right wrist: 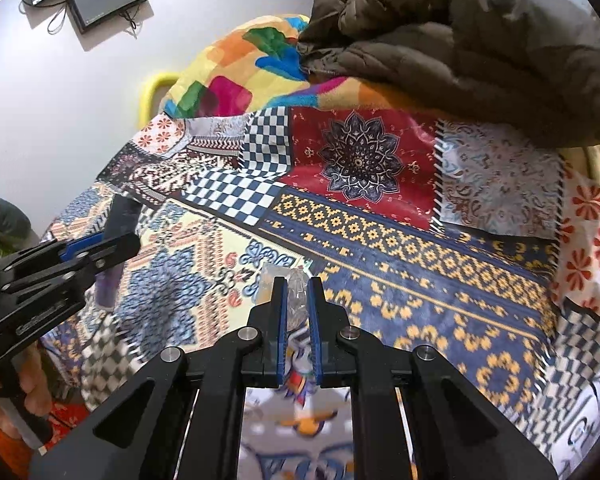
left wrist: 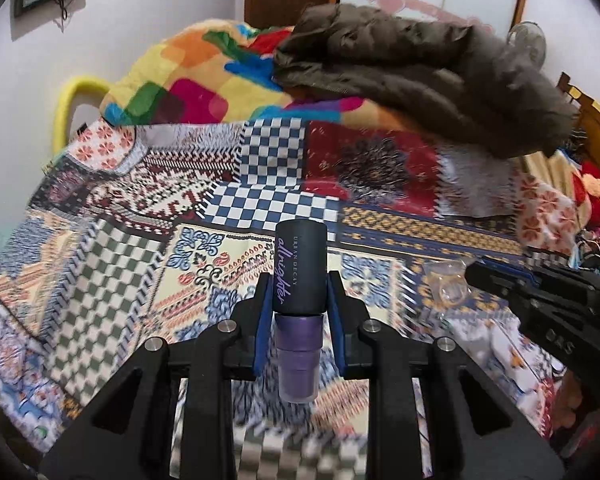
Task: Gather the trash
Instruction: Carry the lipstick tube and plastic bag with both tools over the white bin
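My left gripper is shut on a black and purple "all nighter" spray bottle, held upright above the patchwork bedspread. It shows in the right wrist view at the left, bottle between its jaws. My right gripper is shut on a crumpled clear plastic wrapper low over the bedspread. In the left wrist view the wrapper sits at the tip of the right gripper.
A dark olive padded jacket lies on a bright multicoloured blanket at the bed's far side. A yellow chair back stands by the white wall. A wooden headboard is at the right.
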The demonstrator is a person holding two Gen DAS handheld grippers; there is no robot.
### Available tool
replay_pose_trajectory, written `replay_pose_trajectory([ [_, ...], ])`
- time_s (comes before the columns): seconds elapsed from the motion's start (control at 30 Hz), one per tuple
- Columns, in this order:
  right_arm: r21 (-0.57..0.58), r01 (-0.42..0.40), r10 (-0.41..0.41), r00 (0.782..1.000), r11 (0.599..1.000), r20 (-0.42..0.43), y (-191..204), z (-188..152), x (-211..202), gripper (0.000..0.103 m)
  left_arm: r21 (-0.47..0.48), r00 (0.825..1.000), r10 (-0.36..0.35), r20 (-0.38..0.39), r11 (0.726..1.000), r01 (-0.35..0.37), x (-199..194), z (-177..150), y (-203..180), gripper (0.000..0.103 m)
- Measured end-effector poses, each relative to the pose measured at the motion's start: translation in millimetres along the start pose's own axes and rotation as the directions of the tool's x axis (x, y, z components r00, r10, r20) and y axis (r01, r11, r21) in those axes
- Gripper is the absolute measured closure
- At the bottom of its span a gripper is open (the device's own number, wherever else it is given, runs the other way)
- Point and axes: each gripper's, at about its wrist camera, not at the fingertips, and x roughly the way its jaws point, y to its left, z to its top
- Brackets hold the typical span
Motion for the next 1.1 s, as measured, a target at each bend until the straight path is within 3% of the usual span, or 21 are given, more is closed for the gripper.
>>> replay_pose_trajectory([
  [0.3, -0.041, 0.014, -0.012, 0.998, 0.999, 0.058, 33.5, -5.3, -78.5, 0.094, -0.002, 0.997, 0.009, 0.072, 1.0, -0.009, -109.6, -12.0, -0.9, 0.078],
  [0.6, -0.12, 0.012, 0.002, 0.993, 0.993, 0.116, 92.6, -24.8, -155.4, 0.094, -0.019, 0.99, 0.03, 0.135, 0.999, -0.027, -220.8, -49.0, 11.4, 0.078],
  [0.87, -0.215, -0.034, 0.065, 0.988, 0.976, 0.142, 165.0, -53.1, -201.8, 0.094, -0.077, 0.984, 0.05, 0.173, 0.996, -0.038, -305.2, -99.2, 45.6, 0.078],
  [1.1, -0.293, -0.112, 0.155, 0.98, 0.949, 0.127, 236.4, -86.9, -216.8, 0.094, -0.112, 0.975, 0.128, 0.183, 0.988, -0.108, -360.5, -146.6, 79.3, 0.078],
])
